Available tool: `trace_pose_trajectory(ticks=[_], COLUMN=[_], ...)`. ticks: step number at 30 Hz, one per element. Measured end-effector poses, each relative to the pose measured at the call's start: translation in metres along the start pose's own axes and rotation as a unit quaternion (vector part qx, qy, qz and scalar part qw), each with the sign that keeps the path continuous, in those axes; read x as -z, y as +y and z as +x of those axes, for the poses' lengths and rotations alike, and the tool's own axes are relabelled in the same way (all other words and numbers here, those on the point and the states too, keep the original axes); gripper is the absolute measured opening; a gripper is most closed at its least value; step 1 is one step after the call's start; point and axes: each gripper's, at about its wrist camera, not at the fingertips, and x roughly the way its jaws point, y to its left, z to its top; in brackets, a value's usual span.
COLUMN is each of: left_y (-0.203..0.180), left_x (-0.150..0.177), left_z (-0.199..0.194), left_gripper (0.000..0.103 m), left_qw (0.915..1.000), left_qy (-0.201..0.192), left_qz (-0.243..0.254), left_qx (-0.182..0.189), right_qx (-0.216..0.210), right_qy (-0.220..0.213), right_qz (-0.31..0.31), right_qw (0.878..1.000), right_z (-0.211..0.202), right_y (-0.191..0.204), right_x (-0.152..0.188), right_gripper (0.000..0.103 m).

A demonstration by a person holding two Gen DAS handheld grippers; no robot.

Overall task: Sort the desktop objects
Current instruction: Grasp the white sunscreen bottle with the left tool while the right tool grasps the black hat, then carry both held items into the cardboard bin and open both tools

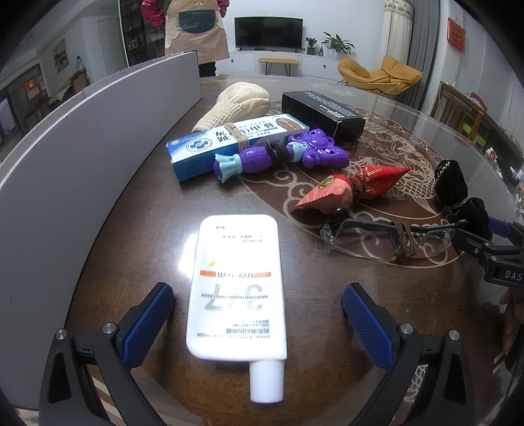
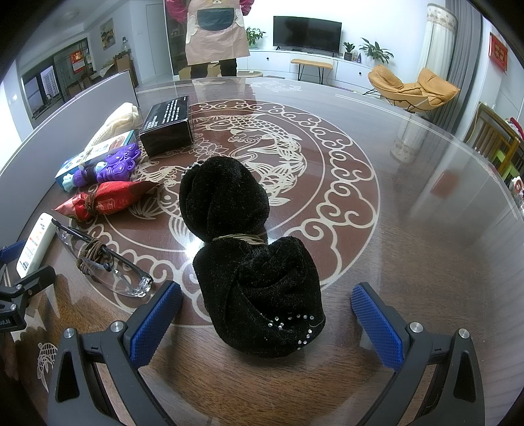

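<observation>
A white sunscreen tube (image 1: 236, 295) lies flat on the dark round table, cap toward me, between the blue pads of my open left gripper (image 1: 258, 314). My right gripper (image 2: 267, 314) is open too, its pads on either side of a rolled black cloth bundle (image 2: 249, 262) tied with a band. Beyond lie clear glasses (image 1: 386, 239), a red packet (image 1: 350, 190), a purple toy (image 1: 281, 154), a blue-white box (image 1: 229, 144), a black box (image 1: 322, 113) and a cream knitted item (image 1: 239, 103). The right gripper's body (image 1: 497, 259) shows at the left wrist view's right edge.
A tall grey panel (image 1: 75, 150) curves along the table's left side. A person in an apron (image 2: 216, 29) stands beyond the far edge. The table's patterned glass top (image 2: 409, 196) extends to the right; chairs and a TV sit behind.
</observation>
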Motion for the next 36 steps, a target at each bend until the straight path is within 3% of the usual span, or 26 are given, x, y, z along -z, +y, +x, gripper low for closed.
trace_pose_trajectory(ticks=[2, 5, 7, 8, 9, 10, 11, 13, 16, 21, 25, 28, 32, 36], left_y=[0.001, 0.002, 0.003, 0.005, 0.007, 0.008, 0.01, 0.01, 0.015, 0.029, 0.046, 0.074, 0.134, 0.21], left_x=[-0.002, -0.009, -0.016, -0.019, -0.021, -0.021, -0.021, -0.016, -0.007, -0.003, -0.003, -0.014, -0.039, -0.057], left_z=[0.001, 0.004, 0.008, 0.009, 0.009, 0.006, 0.003, -0.003, -0.015, -0.06, -0.094, -0.13, -0.164, -0.163], left_gripper=[0.103, 0.103, 0.103, 0.103, 0.099, 0.071, 0.056, 0.051, 0.051, 0.051, 0.051, 0.051, 0.051, 0.051], left_qw=[0.9999, 0.9985, 0.9967, 0.9968, 0.9975, 0.9979, 0.9978, 0.998, 0.9981, 0.9952, 0.9908, 0.9865, 0.9849, 0.986], left_qy=[0.01, 0.036, 0.054, 0.055, 0.046, 0.031, 0.021, 0.011, 0.003, -0.05, -0.082, -0.118, -0.147, -0.131], left_qz=[0.007, 0.036, 0.054, 0.053, 0.053, 0.055, 0.054, 0.06, 0.042, -0.007, -0.044, -0.057, -0.072, -0.101], left_qx=[0.005, 0.02, 0.03, 0.023, 0.007, 0.015, 0.03, 0.018, 0.045, 0.084, 0.098, 0.097, 0.056, -0.017], right_qx=[-0.003, -0.034, -0.033, -0.039, -0.041, -0.044, -0.064, -0.042, -0.058, -0.061, -0.055, -0.078, -0.151, -0.249], right_qy=[0.003, 0.07, 0.068, 0.062, 0.061, 0.069, 0.072, 0.079, 0.053, 0.032, 0.027, 0.01, -0.029, -0.062], right_qz=[-0.005, -0.063, -0.079, -0.092, -0.11, -0.121, -0.115, -0.096, -0.055, 0.005, 0.022, 0.016, -0.024, -0.094], right_qw=[1.0, 0.995, 0.994, 0.993, 0.991, 0.989, 0.989, 0.991, 0.995, 0.998, 0.998, 0.997, 0.988, 0.962], right_z=[0.001, 0.014, 0.014, 0.014, 0.015, 0.017, 0.015, 0.007, -0.02, -0.065, -0.082, -0.087, -0.104, -0.122], right_y=[-0.001, 0.001, 0.001, 0.004, 0.009, 0.012, 0.013, 0.01, -0.004, -0.034, -0.031, -0.013, 0.059, 0.177], right_x=[-0.001, -0.026, -0.039, -0.045, -0.048, -0.049, -0.051, -0.051, -0.039, 0.007, 0.029, 0.017, -0.02, -0.067], right_gripper=[0.103, 0.103, 0.103, 0.097, 0.071, 0.062, 0.034, 0.033, 0.033, 0.033, 0.033, 0.033, 0.033, 0.033])
